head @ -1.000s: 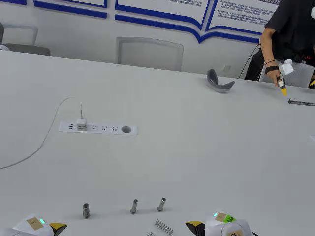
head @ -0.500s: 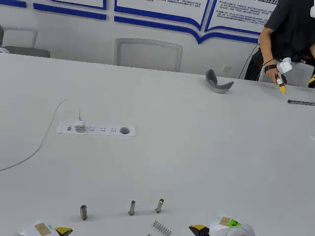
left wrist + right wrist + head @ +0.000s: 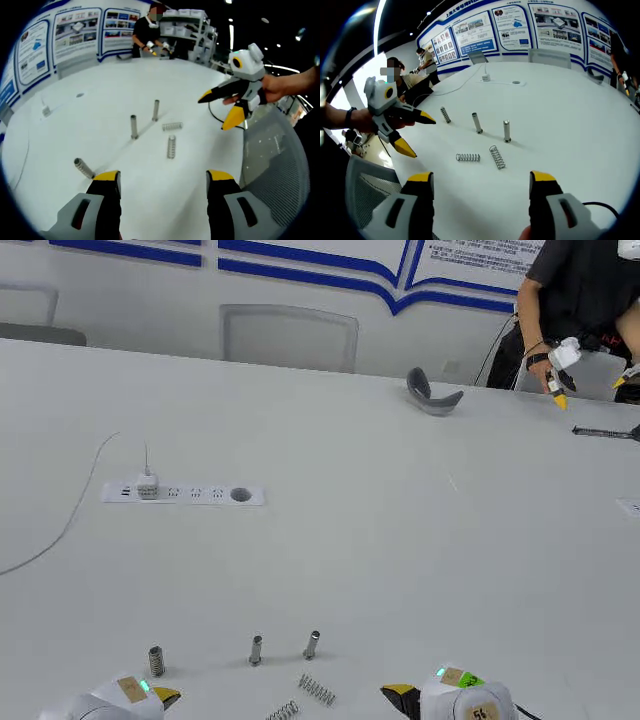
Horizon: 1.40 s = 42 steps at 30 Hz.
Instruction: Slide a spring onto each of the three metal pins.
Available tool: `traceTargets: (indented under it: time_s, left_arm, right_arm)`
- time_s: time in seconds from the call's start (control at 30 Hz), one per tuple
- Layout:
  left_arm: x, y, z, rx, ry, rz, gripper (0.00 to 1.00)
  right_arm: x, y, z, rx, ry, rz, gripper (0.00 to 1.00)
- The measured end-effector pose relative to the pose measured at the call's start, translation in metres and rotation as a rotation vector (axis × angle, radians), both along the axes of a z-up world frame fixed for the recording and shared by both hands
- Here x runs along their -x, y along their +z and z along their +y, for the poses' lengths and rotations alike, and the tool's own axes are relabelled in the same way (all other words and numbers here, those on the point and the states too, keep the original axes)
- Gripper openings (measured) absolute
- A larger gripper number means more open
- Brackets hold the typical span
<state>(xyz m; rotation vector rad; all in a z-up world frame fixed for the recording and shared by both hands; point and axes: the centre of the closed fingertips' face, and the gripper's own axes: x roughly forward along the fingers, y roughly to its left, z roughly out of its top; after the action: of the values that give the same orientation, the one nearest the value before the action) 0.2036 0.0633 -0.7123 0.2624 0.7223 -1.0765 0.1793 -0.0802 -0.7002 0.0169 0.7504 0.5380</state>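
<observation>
Three short metal pins stand in a row near the table's front edge. The left pin [image 3: 156,660] [image 3: 84,168] [image 3: 445,114] wears a spring. The middle pin [image 3: 256,649] [image 3: 134,126] [image 3: 477,122] and the right pin [image 3: 312,644] [image 3: 156,110] [image 3: 506,130] are bare. Two loose springs lie flat just in front of them: one [image 3: 316,689] [image 3: 172,126] [image 3: 496,156] and another [image 3: 284,710] [image 3: 171,146] [image 3: 468,157]. My left gripper [image 3: 165,697] [image 3: 163,177] [image 3: 422,137] is open and empty, near the left pin. My right gripper [image 3: 397,697] [image 3: 482,177] [image 3: 212,112] is open and empty, right of the springs.
A white power strip [image 3: 183,494] with a plugged-in adapter and a cable lies mid-table on the left. A grey curved object [image 3: 430,395] rests at the far edge. At the far right, a person [image 3: 580,290] holds other grippers. An office chair [image 3: 288,337] stands behind the table.
The head camera has tilted down and shifted, bringing a second loose spring into view. My left gripper has come in to the right, closer to the sprung pin. Pins and springs have not moved.
</observation>
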Motion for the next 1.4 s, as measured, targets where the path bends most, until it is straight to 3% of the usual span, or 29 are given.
traceTargets:
  time_s: [0.67, 1.1, 1.2, 1.33, 1.4]
  left_arm:
    - [-0.005, -0.019, -0.050, -0.037, -0.111, 0.006, 0.65]
    - [-0.004, -0.040, -0.064, -0.053, -0.123, 0.037, 0.52]
    - [-0.004, -0.043, -0.067, -0.066, -0.127, 0.030, 0.47]
    - [-0.006, -0.047, -0.073, -0.029, -0.091, 0.060, 0.43]
    - [-0.005, -0.049, -0.074, -0.034, -0.096, 0.061, 0.42]
  right_arm:
    - [0.004, 0.005, -0.012, -0.010, -0.020, -0.007, 0.80]
    - [0.006, 0.004, -0.013, -0.025, -0.035, -0.003, 0.79]
    - [0.007, 0.003, -0.014, -0.032, -0.041, -0.004, 0.79]
    - [0.011, 0.000, -0.013, -0.030, -0.030, 0.005, 0.79]
    - [0.012, 0.000, -0.013, -0.031, -0.030, 0.007, 0.79]
